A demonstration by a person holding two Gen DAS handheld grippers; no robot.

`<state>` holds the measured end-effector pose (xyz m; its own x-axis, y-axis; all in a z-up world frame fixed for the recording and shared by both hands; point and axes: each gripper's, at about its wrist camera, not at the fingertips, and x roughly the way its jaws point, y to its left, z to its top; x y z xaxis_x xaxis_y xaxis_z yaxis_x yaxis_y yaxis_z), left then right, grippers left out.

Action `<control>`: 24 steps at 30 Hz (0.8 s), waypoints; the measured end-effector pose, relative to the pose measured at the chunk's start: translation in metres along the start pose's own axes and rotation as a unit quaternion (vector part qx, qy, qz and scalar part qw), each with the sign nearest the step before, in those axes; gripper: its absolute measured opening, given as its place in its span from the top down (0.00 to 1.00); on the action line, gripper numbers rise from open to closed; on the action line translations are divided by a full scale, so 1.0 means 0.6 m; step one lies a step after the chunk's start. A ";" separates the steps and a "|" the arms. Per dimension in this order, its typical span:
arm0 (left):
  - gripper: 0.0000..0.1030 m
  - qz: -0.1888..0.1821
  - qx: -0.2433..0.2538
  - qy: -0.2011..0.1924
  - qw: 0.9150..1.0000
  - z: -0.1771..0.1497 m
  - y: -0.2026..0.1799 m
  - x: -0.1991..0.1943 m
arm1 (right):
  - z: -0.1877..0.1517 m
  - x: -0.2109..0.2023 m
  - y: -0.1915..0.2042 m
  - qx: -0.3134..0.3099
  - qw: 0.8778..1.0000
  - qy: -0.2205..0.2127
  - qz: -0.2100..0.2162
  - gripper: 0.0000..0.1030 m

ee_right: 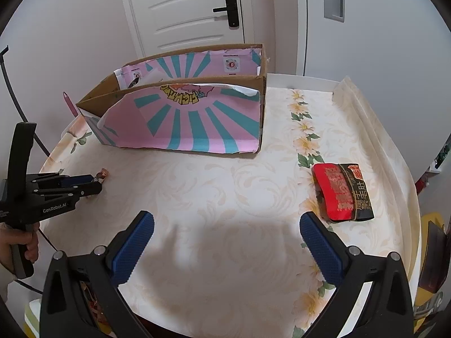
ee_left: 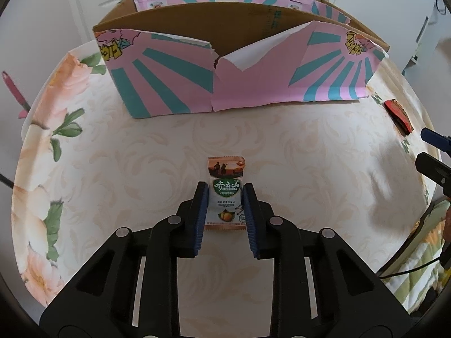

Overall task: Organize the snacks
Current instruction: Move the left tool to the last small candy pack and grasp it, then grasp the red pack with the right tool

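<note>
A small white and green snack packet [ee_left: 225, 194] with an orange top lies on the table between the pads of my left gripper [ee_left: 225, 190], which is shut on it. In the right wrist view my left gripper [ee_right: 97, 181] sits at the left with the packet's end [ee_right: 102, 175] poking out. My right gripper [ee_right: 227, 226] is open and empty above the table's near side. A red and black snack pack [ee_right: 342, 193] lies to its right; it also shows in the left wrist view [ee_left: 398, 112]. A pink and teal cardboard box [ee_left: 225, 64], open on top, stands at the back [ee_right: 186, 115].
The table [ee_right: 225, 186] has a cream floral cover with a raised rim at right [ee_right: 375, 129]. A pink-handled tool [ee_left: 15, 93] sticks up at the left edge. A white door [ee_right: 186, 11] and walls stand behind. My right gripper's fingers [ee_left: 432, 152] show at the right edge.
</note>
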<state>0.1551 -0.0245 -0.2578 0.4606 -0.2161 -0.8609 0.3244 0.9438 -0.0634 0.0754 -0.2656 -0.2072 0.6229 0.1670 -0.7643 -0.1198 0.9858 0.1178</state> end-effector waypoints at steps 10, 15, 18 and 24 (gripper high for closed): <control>0.79 -0.020 -0.010 -0.004 1.000 0.004 -0.001 0.001 | 0.029 -0.003 -0.039 -0.044 0.999 0.025 -0.008 0.00; 0.79 -0.021 -0.018 -0.008 1.000 0.005 -0.011 0.002 | 0.063 0.004 -0.096 -0.029 0.998 0.048 -0.035 0.00; 0.79 -0.019 -0.023 -0.009 1.000 0.007 -0.022 0.003 | 0.071 0.016 -0.131 -0.006 0.997 0.057 -0.044 0.00; 0.79 -0.015 -0.038 -0.017 0.999 0.011 -0.056 0.003 | 0.069 0.055 -0.180 0.018 0.995 0.089 -0.048 0.21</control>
<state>0.1503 -0.0582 -0.2537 0.4805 -0.2512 -0.8403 0.2748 0.9530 -0.1278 0.1409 -0.3659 -0.2187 0.4829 0.0694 -0.8729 -0.0373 0.9976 0.0586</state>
